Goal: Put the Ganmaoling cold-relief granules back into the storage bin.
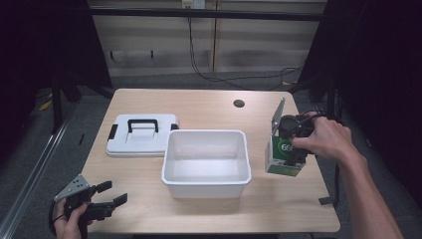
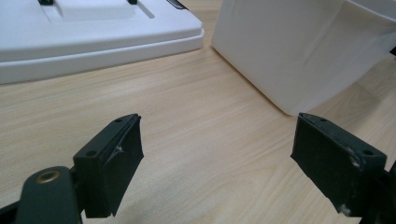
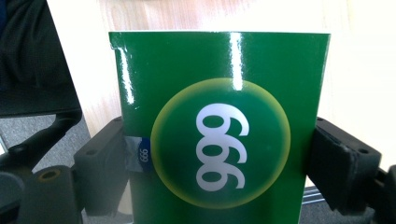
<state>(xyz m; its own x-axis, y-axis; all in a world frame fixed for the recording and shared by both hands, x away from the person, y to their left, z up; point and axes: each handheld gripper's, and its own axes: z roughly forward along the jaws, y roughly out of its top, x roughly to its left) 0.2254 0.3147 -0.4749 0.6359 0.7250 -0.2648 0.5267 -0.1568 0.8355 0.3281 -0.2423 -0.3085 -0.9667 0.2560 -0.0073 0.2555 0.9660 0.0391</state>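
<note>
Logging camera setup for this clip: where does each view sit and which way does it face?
High view: above the near edge, looking forward and down on the table; both forearms show.
Left gripper view: on the left claw, low over the table, facing tub and lid.
Right gripper view: on the right claw, facing the green box.
Shared: the high view also has tub, lid and box.
</note>
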